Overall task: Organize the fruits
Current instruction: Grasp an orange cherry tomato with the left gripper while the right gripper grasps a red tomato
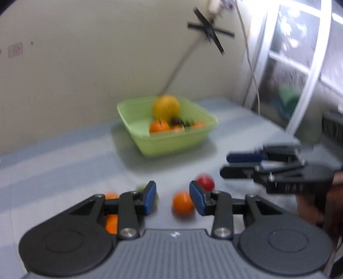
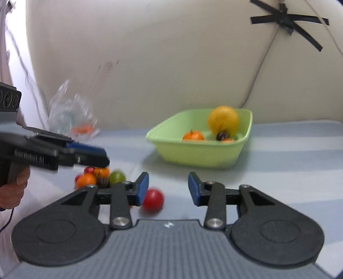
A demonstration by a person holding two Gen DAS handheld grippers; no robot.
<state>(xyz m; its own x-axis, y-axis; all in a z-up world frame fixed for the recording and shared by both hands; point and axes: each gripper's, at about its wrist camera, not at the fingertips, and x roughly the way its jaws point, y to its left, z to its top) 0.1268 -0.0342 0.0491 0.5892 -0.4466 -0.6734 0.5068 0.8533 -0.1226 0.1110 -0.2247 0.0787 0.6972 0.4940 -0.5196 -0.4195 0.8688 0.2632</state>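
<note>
Red fruit well short of green basket, just beside right hand-held gripper left pad; jaws apart, empty. Left hand-held gripper apart, empty, orange fruit between pads; red fruit nearer right.

wall: black tape cross, cable hanging down | table: grey-blue striped cloth | far left edge: crumpled clear plastic bag | right side: white-framed window
</note>
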